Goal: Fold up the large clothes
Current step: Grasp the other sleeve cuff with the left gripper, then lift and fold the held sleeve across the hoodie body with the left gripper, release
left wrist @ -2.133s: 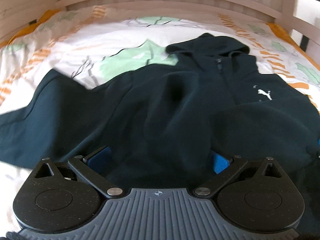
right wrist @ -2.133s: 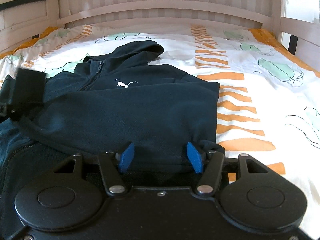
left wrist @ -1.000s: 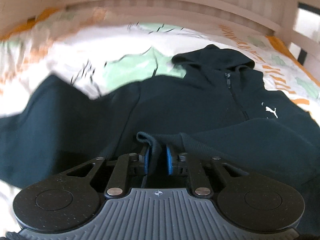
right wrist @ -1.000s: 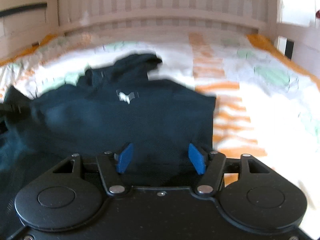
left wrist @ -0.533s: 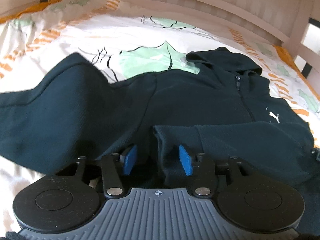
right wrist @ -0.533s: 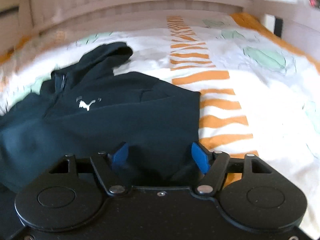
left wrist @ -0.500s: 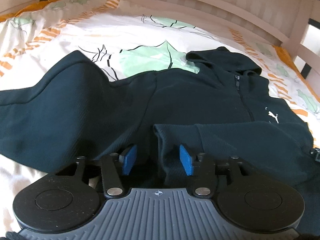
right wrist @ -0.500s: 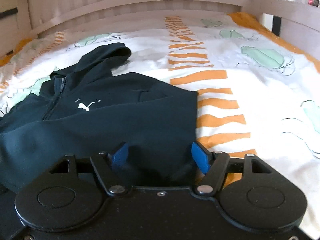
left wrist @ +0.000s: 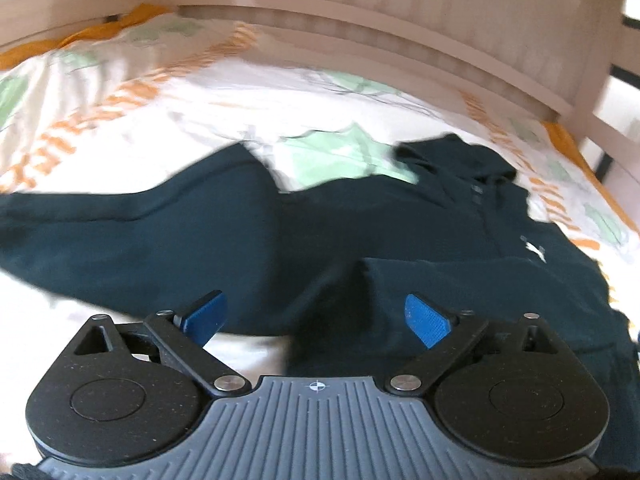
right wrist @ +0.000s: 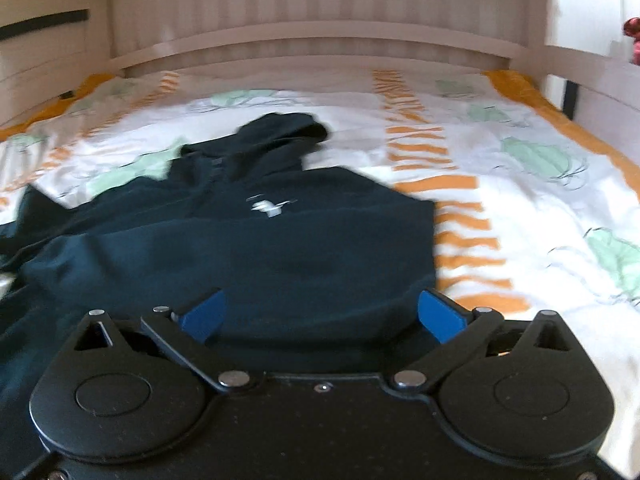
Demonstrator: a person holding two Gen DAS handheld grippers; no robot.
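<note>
hoodie (right wrist: 288,248) flat on bed | left tongs (left wrist: 316,318) apart | right tongs (right wrist: 320,316) apart

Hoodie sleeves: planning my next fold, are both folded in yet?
No. One sleeve lies across the hoodie front; the other sleeve is spread out on the bedspread.

Left hand-held gripper (left wrist: 316,318), right hand-held gripper (right wrist: 320,316): jaws apparently spread wide.
</note>
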